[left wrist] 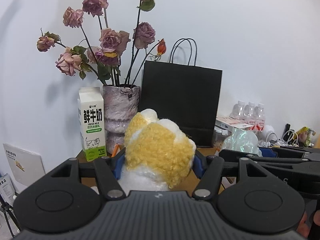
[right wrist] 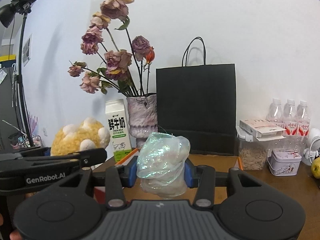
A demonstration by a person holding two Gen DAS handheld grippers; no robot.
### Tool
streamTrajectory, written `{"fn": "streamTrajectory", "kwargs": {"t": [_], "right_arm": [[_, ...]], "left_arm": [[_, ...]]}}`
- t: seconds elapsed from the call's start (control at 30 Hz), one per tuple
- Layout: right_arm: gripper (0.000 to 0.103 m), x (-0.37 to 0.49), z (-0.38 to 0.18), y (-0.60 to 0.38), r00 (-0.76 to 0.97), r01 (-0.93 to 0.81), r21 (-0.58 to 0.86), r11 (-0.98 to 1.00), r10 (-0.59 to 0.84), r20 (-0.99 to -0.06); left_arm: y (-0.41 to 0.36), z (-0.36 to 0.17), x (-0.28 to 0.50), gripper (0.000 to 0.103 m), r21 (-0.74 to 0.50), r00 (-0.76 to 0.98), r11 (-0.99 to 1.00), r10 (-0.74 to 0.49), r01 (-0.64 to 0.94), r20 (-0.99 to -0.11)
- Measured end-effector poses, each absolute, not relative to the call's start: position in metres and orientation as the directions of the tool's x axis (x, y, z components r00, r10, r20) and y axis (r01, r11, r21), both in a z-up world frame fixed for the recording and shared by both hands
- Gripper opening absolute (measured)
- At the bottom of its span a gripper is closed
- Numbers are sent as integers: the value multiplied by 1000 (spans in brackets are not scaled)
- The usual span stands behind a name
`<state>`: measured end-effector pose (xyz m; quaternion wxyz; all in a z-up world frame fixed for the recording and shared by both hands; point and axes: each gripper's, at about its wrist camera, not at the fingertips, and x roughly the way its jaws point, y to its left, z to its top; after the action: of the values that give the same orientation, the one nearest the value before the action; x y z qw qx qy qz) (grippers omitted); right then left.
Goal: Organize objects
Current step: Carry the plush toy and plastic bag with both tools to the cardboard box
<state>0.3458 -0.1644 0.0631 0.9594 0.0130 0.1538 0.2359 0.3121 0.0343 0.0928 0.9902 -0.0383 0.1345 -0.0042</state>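
Note:
My left gripper (left wrist: 158, 164) is shut on a fluffy yellow and white plush toy (left wrist: 158, 150), which bulges up between the blue pads. The same plush toy (right wrist: 80, 136) shows at the left of the right wrist view, above the left gripper's black body. My right gripper (right wrist: 161, 170) is shut on a crumpled iridescent translucent bag (right wrist: 163, 158), squeezed between its blue pads. That shiny bag (left wrist: 240, 140) also appears at the right of the left wrist view. Both grippers are held above a brown wooden table (right wrist: 260, 188).
Against the white wall stand a milk carton (left wrist: 92, 124), a pink vase of dried roses (left wrist: 121, 108) and a black paper bag (left wrist: 180, 104). To the right are water bottles (right wrist: 290, 116), a seed jar (right wrist: 252, 156), a small tin (right wrist: 284, 162) and a yellow fruit (right wrist: 316, 168).

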Motion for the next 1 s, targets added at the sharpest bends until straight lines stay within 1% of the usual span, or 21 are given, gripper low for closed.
{"fn": "streamTrajectory", "kwargs": {"t": [0.2, 0.33, 0.6, 1.0], "right_arm": [[44, 375, 53, -169, 838, -436, 125, 891, 453, -304], [44, 392, 45, -173, 835, -428, 137, 893, 449, -319], [44, 415, 29, -172, 837, -411, 130, 902, 430, -339], [44, 439, -5, -170, 831, -372, 119, 921, 387, -400]], "left_arm": [[45, 92, 337, 64, -108, 961, 994, -16, -14, -275], [47, 92, 353, 64, -105, 963, 994, -14, -15, -270], [54, 82, 382, 64, -112, 951, 994, -49, 15, -307], [51, 50, 420, 64, -74, 908, 997, -62, 34, -415]]}}
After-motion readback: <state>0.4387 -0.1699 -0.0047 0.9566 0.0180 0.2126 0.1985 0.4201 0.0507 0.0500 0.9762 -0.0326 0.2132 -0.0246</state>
